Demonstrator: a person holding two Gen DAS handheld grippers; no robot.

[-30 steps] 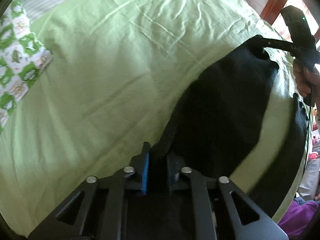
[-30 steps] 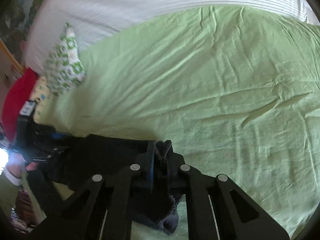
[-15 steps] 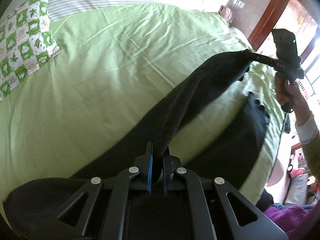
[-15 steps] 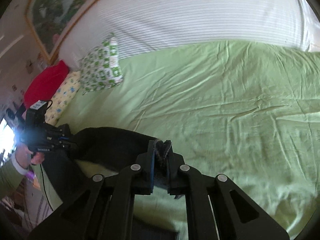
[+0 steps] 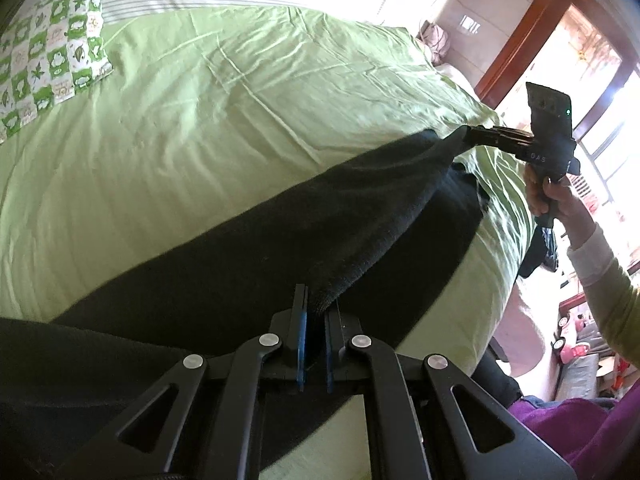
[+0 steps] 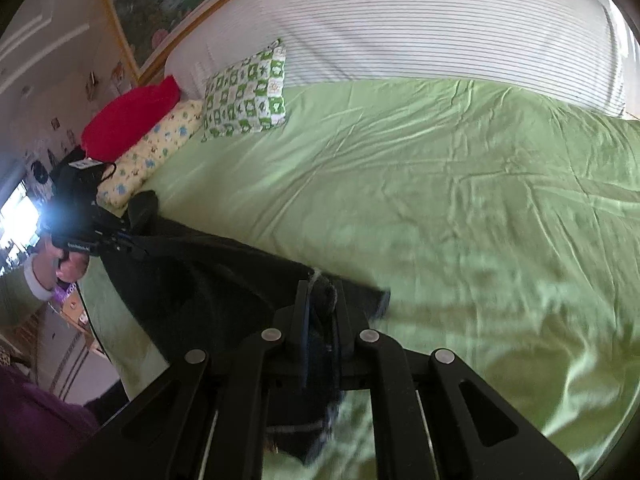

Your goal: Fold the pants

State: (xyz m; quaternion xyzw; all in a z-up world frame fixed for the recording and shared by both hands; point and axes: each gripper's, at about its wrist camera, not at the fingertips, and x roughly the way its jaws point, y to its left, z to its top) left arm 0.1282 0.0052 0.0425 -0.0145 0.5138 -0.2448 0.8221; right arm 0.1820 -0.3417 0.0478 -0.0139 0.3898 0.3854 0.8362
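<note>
- Black pants [image 5: 304,216] are held stretched in the air above the green bed sheet [image 5: 200,128], one end in each tool; a lower layer of the garment hangs beneath the taut edge and trails onto the sheet.
- Left tool [image 5: 315,340]: clenched on a thick edge of the pants, cloth pinched between the blue pads.
- Right tool [image 6: 320,320]: clenched on the other end of the pants; a frayed grey edge is seen bunched between its fingers. In the left wrist view the same tool [image 5: 474,136] is seen gripping the far corner of the cloth, off the side edge of the sheet.
- Relative to the sheet: the pants span its near edge, well apart from the green-patterned pillow [image 6: 246,92] at the head end. A red pillow [image 6: 132,114] and a yellow pillow [image 6: 152,156] lie beside the sheet, at the left tool's side.
- Progress, as judged: early. The garment is lifted and spread lengthwise; no finished fold is seen lying on the sheet. Whether the legs are already doubled one on the other cannot be told, though two layers are suggested.
- Left to do, as judged: laying the pants flat on the sheet, folding end to end, smoothing, release of both tools.
</note>
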